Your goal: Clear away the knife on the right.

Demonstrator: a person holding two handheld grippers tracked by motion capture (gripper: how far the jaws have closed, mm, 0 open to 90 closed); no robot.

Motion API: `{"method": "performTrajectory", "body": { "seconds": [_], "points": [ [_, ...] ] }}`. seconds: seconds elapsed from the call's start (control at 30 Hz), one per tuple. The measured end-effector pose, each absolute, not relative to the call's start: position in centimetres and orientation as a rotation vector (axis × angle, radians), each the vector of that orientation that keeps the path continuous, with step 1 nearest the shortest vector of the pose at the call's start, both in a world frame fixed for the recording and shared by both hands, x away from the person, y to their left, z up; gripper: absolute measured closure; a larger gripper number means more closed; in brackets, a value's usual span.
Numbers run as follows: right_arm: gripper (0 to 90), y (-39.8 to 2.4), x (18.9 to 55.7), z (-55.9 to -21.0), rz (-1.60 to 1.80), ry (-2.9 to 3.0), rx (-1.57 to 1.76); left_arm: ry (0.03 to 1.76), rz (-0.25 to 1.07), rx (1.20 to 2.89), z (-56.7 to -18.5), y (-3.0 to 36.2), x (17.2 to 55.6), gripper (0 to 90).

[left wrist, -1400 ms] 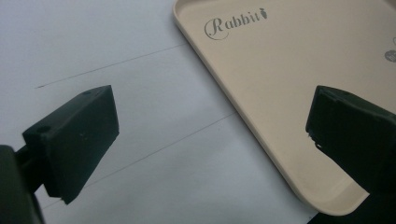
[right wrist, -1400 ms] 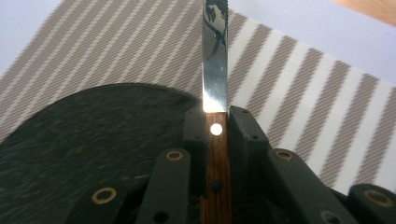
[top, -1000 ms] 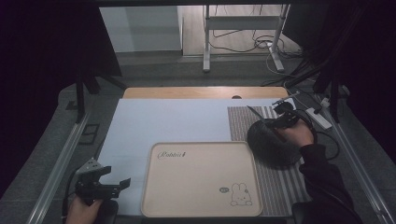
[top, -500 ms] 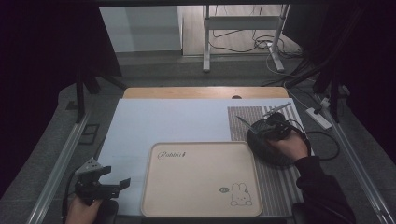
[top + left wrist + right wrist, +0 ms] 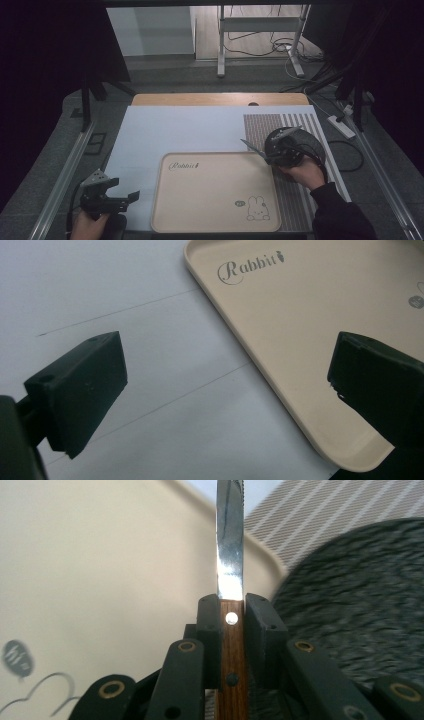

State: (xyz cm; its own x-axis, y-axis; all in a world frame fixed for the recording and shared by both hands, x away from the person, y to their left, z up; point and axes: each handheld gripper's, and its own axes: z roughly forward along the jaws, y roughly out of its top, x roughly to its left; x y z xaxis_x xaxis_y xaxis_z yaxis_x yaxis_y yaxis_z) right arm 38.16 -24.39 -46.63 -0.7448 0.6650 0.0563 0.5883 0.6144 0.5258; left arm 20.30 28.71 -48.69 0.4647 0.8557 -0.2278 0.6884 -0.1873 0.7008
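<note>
Knife [image 5: 230, 555] with shiny steel blade and riveted wooden handle, pinched in right gripper [image 5: 231, 615], over beige tray [image 5: 215, 200], left gripper [image 5: 225, 375] spread wide

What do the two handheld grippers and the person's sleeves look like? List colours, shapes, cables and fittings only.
Both are black. The left gripper has two blocky, flat-faced jaws and carries a grey three-cornered plate on top. The right gripper has linkage arms with brass-coloured rivets and small screw holes in its jaws; a black cable trails from it. The right arm wears a dark sleeve.
</note>
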Motion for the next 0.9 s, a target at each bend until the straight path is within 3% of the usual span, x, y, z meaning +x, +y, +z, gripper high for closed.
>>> {"method": "performTrajectory", "body": {
  "seconds": [0.9],
  "points": [
    [77.1,-19.5,30.9,-48.4,0.785,2.783,0.948,1.285,0.276,1.943,-48.7,28.6,20.4,2.5]
  ]
}}
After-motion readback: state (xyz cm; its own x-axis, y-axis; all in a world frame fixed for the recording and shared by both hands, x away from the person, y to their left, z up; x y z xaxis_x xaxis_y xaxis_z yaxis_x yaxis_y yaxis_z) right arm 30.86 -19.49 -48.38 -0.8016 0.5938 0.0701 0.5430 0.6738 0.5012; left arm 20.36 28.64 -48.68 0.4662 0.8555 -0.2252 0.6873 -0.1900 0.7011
